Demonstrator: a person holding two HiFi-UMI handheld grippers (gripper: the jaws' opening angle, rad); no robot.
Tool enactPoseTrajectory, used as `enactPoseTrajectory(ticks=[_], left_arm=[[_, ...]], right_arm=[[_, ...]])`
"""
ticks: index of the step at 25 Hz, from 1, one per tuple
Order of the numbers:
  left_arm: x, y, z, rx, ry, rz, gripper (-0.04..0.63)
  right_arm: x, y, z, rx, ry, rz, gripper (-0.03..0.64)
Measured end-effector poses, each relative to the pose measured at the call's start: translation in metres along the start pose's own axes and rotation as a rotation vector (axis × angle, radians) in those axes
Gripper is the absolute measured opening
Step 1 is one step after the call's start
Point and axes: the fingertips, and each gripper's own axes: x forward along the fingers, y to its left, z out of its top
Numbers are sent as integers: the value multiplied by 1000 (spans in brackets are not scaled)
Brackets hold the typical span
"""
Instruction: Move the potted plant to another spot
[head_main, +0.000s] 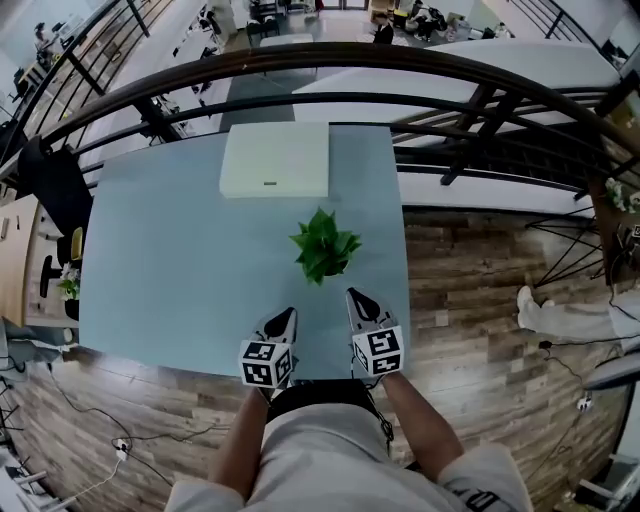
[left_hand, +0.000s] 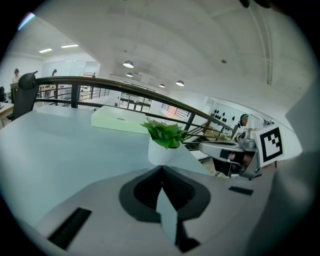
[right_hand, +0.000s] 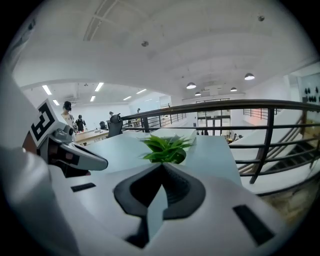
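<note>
Pale blue table (head_main: 160, 260) on a balcony, with a dark railing (head_main: 300, 58) curving behind it. The potted plant (head_main: 324, 245) stands near the table's middle, a bit to the right, and nothing is gripping it, so by my reading the move hasn't begun. Left gripper (head_main: 288, 313) and right gripper (head_main: 353, 294) hover at the near edge, short of the plant, each with fingers pressed together on nothing. The white pot (left_hand: 161, 152) holds green leaves. The flat white box (head_main: 275, 158) at the far edge is closed, contents unseen.
</note>
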Motion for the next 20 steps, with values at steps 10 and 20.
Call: enactPoseTrajectory(ticks=[10,20], left_arm=[[-72,-17,30,18,-119,-79,12],[-113,-37,118,117,-344,-96,12]], right_arm=[[-49,39,76,-60,-136,-71,2],[-86,57,144,-101,-282,-131,3]])
